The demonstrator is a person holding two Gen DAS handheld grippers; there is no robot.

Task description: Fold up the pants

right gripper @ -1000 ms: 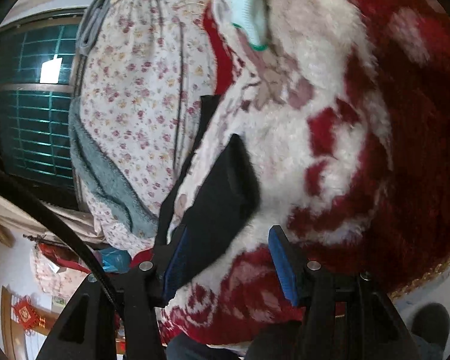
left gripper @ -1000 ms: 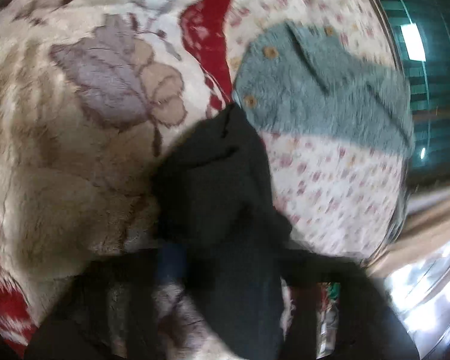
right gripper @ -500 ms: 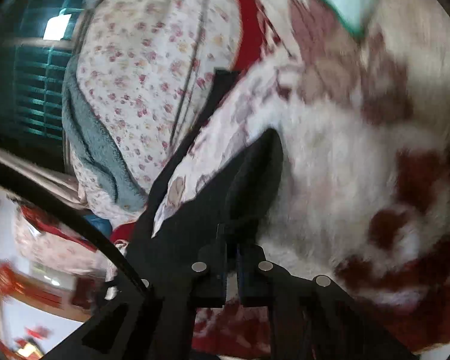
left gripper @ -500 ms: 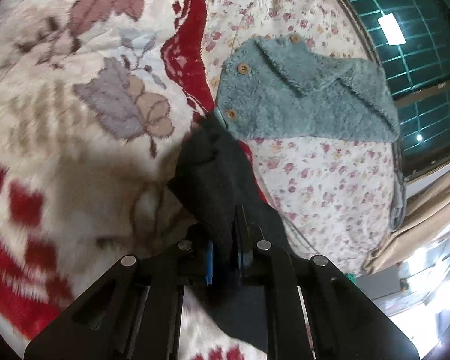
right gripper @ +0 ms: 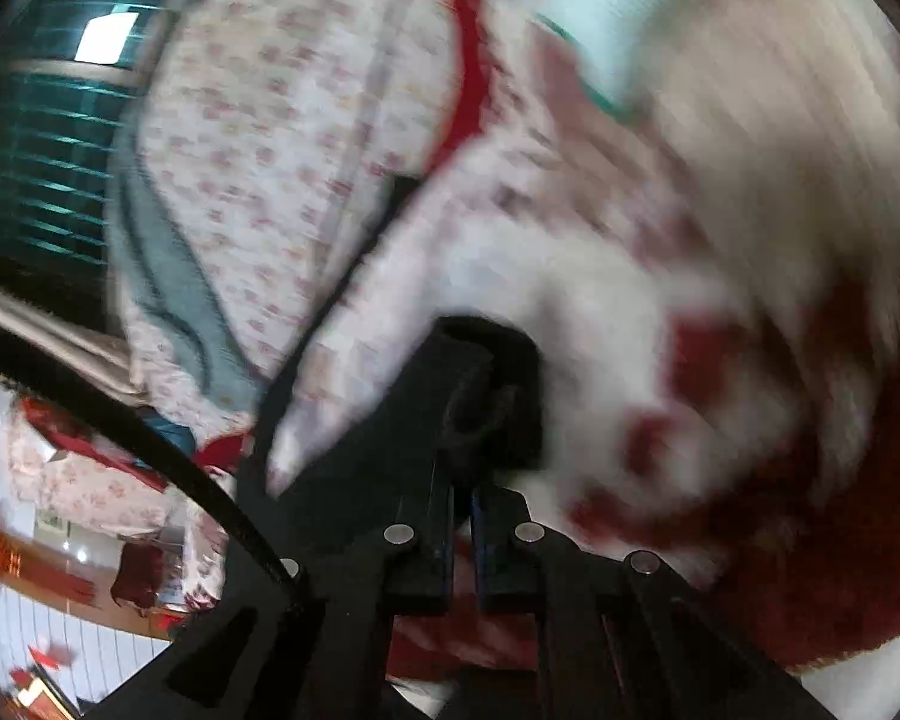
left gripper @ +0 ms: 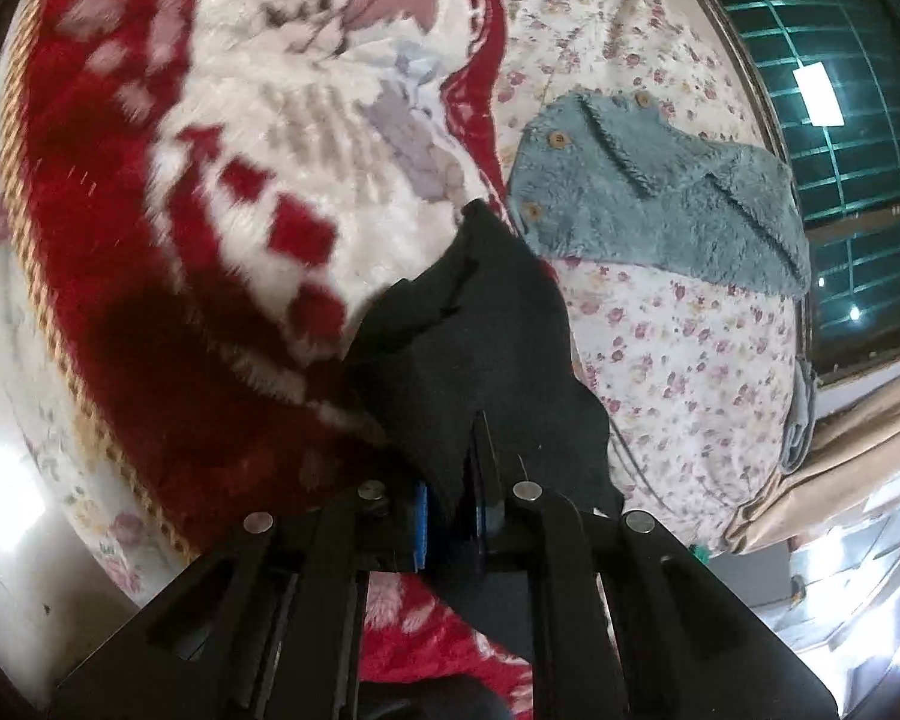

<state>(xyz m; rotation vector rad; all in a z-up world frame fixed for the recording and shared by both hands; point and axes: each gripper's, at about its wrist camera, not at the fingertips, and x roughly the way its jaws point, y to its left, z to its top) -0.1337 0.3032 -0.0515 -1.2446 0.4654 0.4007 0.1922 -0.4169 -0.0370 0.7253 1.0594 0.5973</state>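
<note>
A: Left wrist view: left gripper (left gripper: 453, 516) pinches the black pants (left gripper: 486, 336), bunched over the red-and-white blanket (left gripper: 222, 192) beside a teal fleece (left gripper: 660, 204).

B: Right wrist view, blurred: right gripper (right gripper: 462, 531) pressed onto dark pants cloth (right gripper: 486, 396). Judged step: both ends held; next, carry over and align edges.

Black pants (left gripper: 480, 324) on a plush blanket (left gripper: 210, 192) — red and cream, with mauve leaves. Beside it, a white sheet (left gripper: 678, 324) with small pink flowers — and a grey-blue fleece garment (left gripper: 660, 198) with tan buttons.
</note>
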